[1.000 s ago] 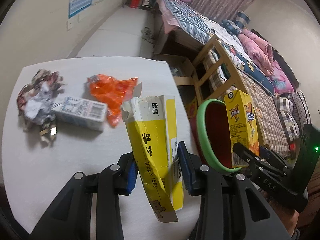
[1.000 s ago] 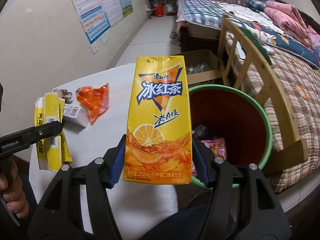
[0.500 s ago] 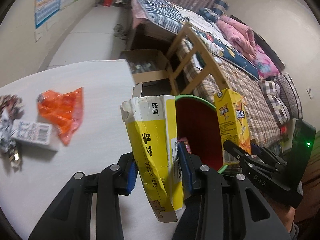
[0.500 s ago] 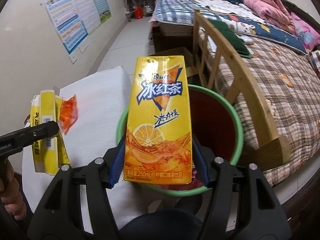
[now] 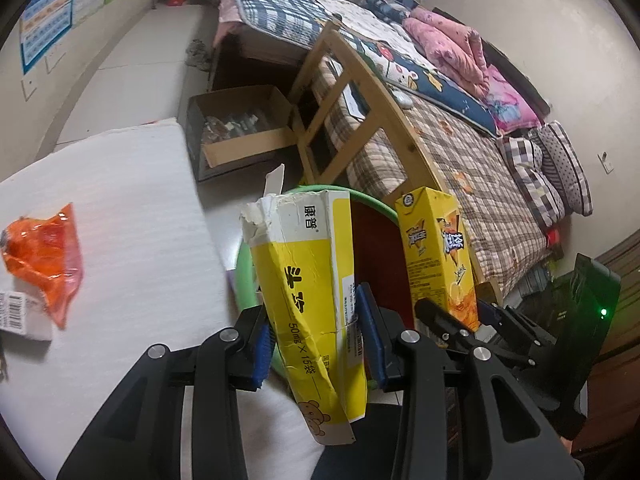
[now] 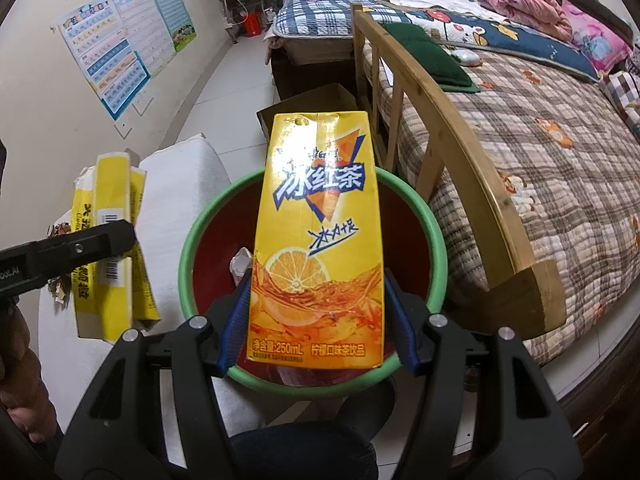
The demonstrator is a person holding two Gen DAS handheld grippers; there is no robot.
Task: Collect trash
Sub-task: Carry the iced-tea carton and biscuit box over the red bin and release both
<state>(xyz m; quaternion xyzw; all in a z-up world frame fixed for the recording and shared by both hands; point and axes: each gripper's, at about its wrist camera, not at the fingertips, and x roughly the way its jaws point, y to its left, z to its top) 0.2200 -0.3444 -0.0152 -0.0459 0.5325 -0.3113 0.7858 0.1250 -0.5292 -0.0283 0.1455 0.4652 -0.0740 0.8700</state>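
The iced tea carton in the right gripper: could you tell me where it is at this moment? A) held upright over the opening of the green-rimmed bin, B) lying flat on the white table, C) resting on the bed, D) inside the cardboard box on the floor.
A: the right gripper clamps the iced tea carton upright, with the green-rimmed bin and its red interior directly behind and below it.
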